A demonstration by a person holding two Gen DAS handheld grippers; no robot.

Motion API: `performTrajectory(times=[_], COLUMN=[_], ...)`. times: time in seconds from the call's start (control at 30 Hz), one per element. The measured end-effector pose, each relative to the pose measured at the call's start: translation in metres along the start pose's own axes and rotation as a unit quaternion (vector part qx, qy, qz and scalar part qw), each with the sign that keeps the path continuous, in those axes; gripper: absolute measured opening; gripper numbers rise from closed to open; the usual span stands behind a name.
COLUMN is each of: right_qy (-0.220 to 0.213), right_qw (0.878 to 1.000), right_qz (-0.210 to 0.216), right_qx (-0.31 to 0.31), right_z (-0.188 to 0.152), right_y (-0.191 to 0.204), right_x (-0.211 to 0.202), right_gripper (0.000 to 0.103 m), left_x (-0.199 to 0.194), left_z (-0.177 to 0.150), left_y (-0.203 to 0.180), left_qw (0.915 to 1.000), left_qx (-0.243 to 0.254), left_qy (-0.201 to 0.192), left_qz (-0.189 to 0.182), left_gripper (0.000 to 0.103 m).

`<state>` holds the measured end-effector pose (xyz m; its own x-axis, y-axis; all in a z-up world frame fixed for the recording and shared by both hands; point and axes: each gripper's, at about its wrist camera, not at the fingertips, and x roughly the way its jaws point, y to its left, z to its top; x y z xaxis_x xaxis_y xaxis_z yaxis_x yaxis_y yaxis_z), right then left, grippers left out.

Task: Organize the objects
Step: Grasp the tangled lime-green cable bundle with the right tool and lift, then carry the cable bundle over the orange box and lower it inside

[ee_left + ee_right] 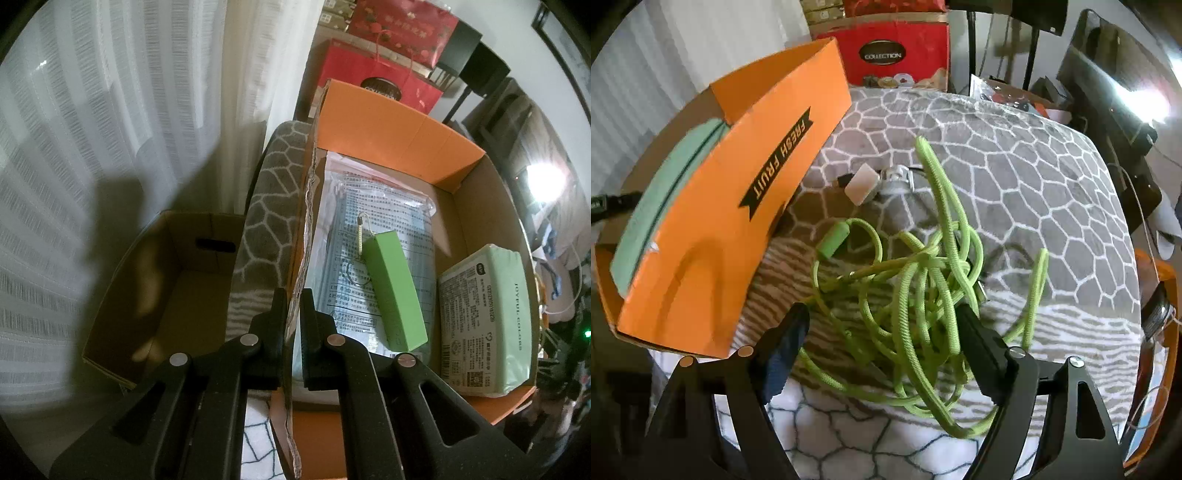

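While the left gripper (293, 295) is clamped on the torn wall of the orange box (399, 122), one finger sits outside and one inside, pinched tight on the cardboard edge. Off to the left, a plain brown carton (173, 280) is seen low beside a sheer curtain (110, 129), and a grey patterned blanket (266, 206) is squeezed between carton and box. Inside the box, a printed plastic bag (384, 206) is laid flat, a green power bank (393, 291) with a key ring is resting on it, and a mint tissue pack (487, 321) marked "JOYFUL COLORS" is lodged at the right wall. Red gift bags (388, 48) are stacked behind.

From the right wrist camera, the box (713, 229) is shown at the left with "FRESH FRUIT" printed on a black ribbon, tissue pack (661, 203) poking up inside. Just right of it, a white charger (862, 183) and some metal bit are lying on the blanket (1034, 177). A tangled green cable (919, 280) is heaped in the middle, close to the box but outside it. The right gripper (882, 332) is held over the heap with fingers spread wide, loops of cable between them, nothing pinched. A red box (886, 51) reading "COLLECTION" is parked at the back.
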<state>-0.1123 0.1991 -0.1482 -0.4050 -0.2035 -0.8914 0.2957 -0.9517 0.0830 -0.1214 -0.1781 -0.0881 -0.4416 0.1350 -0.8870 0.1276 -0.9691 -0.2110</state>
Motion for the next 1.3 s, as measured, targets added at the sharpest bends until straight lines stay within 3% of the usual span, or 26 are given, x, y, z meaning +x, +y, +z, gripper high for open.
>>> performTrajectory(times=[0.13, 0.27, 0.4, 0.97, 1.3], right_qy=[-0.001, -0.012, -0.017, -0.103, -0.123], right_qw=[0.999, 0.999, 0.999, 0.995, 0.992], right_qz=[-0.033, -0.039, -0.037, 0.007, 0.033], right_qx=[-0.023, -0.032, -0.028, 0.014, 0.016], right_z=[-0.004, -0.007, -0.006, 0.030, 0.056], right_y=[0.005, 0.007, 0.004, -0.021, -0.012], right_x=[0.006, 0.001, -0.006, -0.099, -0.121], right_gripper=[0.073, 0.043, 0.029, 0.025, 0.025], left_x=[0.000, 0.000, 0.000, 0.000, 0.000], left_z=[0.000, 0.000, 0.000, 0.000, 0.000], left_y=[0.000, 0.000, 0.000, 0.000, 0.000], left_qw=[1.0000, 1.0000, 1.0000, 1.0000, 1.0000], left_qx=[-0.001, -0.001, -0.001, -0.001, -0.001], left_qy=[0.000, 0.000, 0.000, 0.000, 0.000], left_qz=[0.000, 0.000, -0.001, -0.001, -0.001], left_gripper=[0.005, 0.005, 0.005, 0.005, 0.005])
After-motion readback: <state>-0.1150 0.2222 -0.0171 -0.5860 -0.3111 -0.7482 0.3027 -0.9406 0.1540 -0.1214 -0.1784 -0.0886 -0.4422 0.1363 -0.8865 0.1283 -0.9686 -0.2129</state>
